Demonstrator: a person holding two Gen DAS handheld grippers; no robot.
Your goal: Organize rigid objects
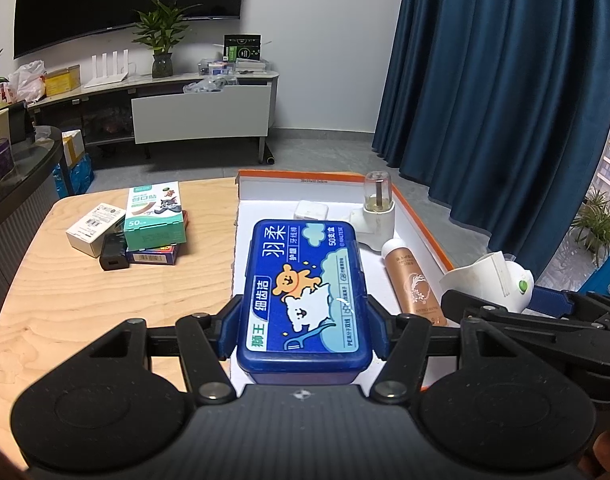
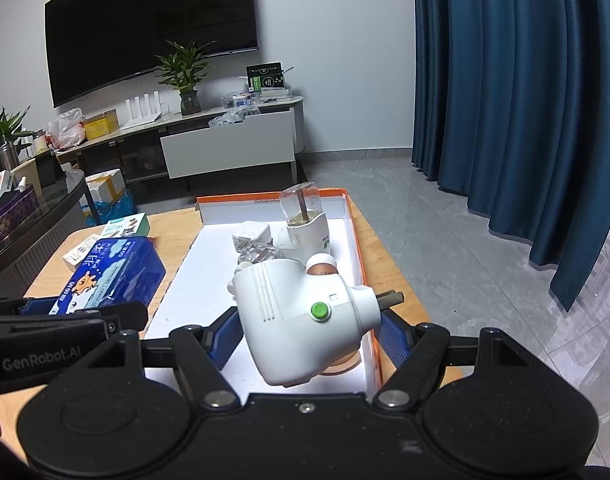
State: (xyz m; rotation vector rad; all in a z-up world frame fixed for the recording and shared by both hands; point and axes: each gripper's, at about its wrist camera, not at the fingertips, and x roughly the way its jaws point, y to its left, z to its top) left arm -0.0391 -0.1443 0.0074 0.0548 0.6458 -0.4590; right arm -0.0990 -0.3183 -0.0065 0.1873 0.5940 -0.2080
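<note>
The left gripper (image 1: 305, 322) has its jaws closed partway on a blue floss box (image 1: 305, 300), the blue pads pressing its two long sides. The box is held lid-up above the near left part of an orange-edged tray (image 1: 423, 216), over the tray's white floor.

The right gripper (image 2: 307, 330) has its jaws set wide around a white plug-in device (image 2: 301, 320) with a green button, gripped across its body and tilted, its metal prongs pointing off to the right. It hangs over the near end of the same tray.

In the tray, a rose-gold bottle (image 1: 415, 280) lies on its side along the right wall. Beyond it a second white plug-in device with a clear bottle (image 1: 377, 208) stands upright near the far right corner, and a small white cube charger (image 1: 311, 211) sits just beside it to the left.

On the wooden bench (image 1: 85, 312) left of the tray, well apart from the jaws, a green plaster box (image 1: 155, 216) rests on a dark blue box (image 1: 155, 255), with a black charger (image 1: 114, 251) and a white carton (image 1: 95, 229) just beside them.
</note>
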